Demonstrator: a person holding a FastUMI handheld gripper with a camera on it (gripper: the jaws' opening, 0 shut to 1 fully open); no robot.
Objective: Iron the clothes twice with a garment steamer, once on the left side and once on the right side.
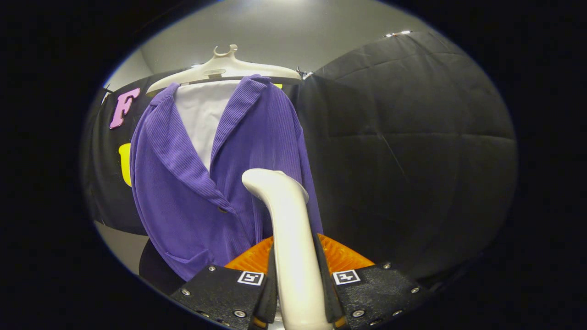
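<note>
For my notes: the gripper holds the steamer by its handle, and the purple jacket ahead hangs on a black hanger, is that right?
Not quite: the hanger is white, not black, as the gripper view shows. The rest stands: the gripper is shut on the steamer handle, and the purple jacket hangs ahead of it.

The steamer [286, 229] stands upright between the gripper [297, 298] fingers, clamped from both sides; beyond it and leftward, the jacket [202, 183] hangs on a hanger [224, 68].
</note>
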